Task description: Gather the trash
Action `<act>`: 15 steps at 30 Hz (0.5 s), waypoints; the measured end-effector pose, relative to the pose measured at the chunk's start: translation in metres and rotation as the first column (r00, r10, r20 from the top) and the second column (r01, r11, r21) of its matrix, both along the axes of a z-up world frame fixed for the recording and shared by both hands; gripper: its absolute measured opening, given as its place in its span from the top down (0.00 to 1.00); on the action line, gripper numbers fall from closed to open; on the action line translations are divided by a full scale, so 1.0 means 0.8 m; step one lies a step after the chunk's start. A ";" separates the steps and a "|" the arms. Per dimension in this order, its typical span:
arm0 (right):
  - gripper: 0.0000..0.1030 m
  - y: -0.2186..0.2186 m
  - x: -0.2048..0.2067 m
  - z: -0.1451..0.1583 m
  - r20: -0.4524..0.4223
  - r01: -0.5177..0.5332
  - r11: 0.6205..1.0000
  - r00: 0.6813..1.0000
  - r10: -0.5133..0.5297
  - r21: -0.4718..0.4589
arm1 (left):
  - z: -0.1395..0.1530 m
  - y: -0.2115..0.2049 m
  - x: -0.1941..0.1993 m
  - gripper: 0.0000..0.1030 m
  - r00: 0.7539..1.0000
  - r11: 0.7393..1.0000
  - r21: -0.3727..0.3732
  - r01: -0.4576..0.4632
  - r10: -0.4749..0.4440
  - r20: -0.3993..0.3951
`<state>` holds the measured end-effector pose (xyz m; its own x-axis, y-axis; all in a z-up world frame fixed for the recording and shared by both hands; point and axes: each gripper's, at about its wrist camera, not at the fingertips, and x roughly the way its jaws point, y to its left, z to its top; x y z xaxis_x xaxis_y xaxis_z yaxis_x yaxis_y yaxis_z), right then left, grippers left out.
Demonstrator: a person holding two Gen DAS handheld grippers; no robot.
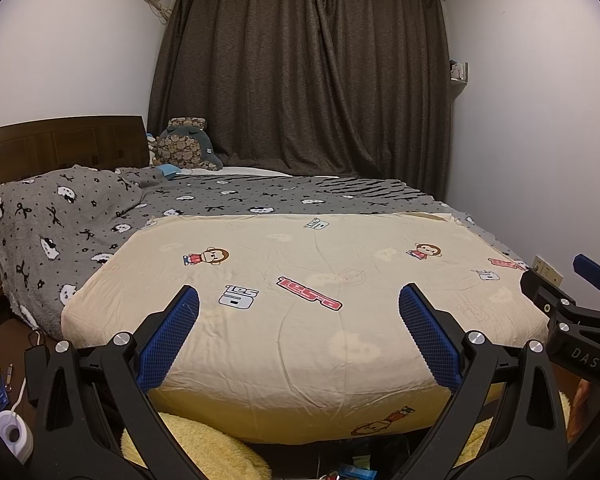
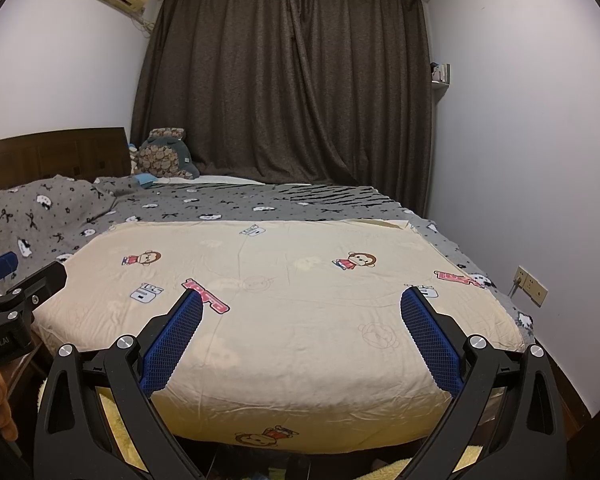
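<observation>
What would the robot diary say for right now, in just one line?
left gripper: open, empty | right gripper: open, empty | both above cream cartoon-print quilt at bed foot | no trash held

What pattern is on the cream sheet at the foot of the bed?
Cartoon monkeys and logo prints on the cream sheet, clearest in the right wrist view.

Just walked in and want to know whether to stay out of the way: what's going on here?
A person holds two grippers at the foot of a bed. The left gripper and right gripper are both open and empty, held above the cream quilt. Nothing has been picked up yet. Some small items lie on the floor below the bed's edge, too cut off to identify.
</observation>
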<state>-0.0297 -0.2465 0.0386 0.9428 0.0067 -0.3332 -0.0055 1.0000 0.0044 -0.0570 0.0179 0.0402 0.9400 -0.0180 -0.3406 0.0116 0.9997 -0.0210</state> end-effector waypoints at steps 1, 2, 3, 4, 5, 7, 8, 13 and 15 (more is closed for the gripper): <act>0.03 0.000 0.000 0.000 0.000 0.000 1.000 1.000 0.000 0.000 | 0.000 -0.001 0.001 0.08 1.000 1.000 -0.001 0.001 -0.001 -0.006; 0.03 0.000 0.000 0.000 -0.001 -0.001 1.000 1.000 0.001 -0.001 | 0.000 -0.002 0.002 0.08 1.000 1.000 -0.004 0.004 -0.004 -0.011; 0.03 0.000 0.000 0.000 -0.001 -0.001 1.000 1.000 0.001 -0.001 | 0.000 -0.003 0.002 0.08 1.000 1.000 -0.009 0.007 -0.007 -0.014; 0.03 0.000 0.000 0.000 -0.001 0.000 1.000 1.000 0.000 -0.001 | 0.000 -0.004 0.003 0.08 1.000 1.000 -0.013 0.007 -0.008 -0.017; 0.03 0.000 0.000 0.000 -0.002 0.000 1.000 1.000 0.000 -0.001 | -0.001 -0.004 0.003 0.08 1.000 1.000 -0.013 0.007 -0.007 -0.018; 0.03 0.001 0.000 0.000 -0.004 0.000 1.000 1.000 0.000 0.000 | 0.000 -0.004 0.004 0.08 1.000 1.000 -0.015 0.006 -0.007 -0.017; 0.03 0.001 0.001 0.000 -0.004 0.000 1.000 1.000 0.000 -0.001 | 0.000 -0.004 0.004 0.08 1.000 1.000 -0.016 0.008 -0.008 -0.018; 0.03 0.001 0.001 -0.001 -0.004 0.001 1.000 1.000 -0.001 -0.001 | 0.000 -0.005 0.003 0.08 1.000 1.000 -0.021 0.022 -0.022 -0.014; 0.03 0.002 0.000 0.000 -0.006 0.000 1.000 1.000 0.000 -0.001 | -0.001 -0.007 0.002 0.08 1.000 1.000 -0.014 0.025 -0.025 -0.011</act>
<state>-0.0294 -0.2452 0.0385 0.9409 0.0064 -0.3388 -0.0055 1.0000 0.0035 -0.0554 0.0122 0.0393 0.9354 -0.0460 -0.3506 0.0358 0.9987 -0.0354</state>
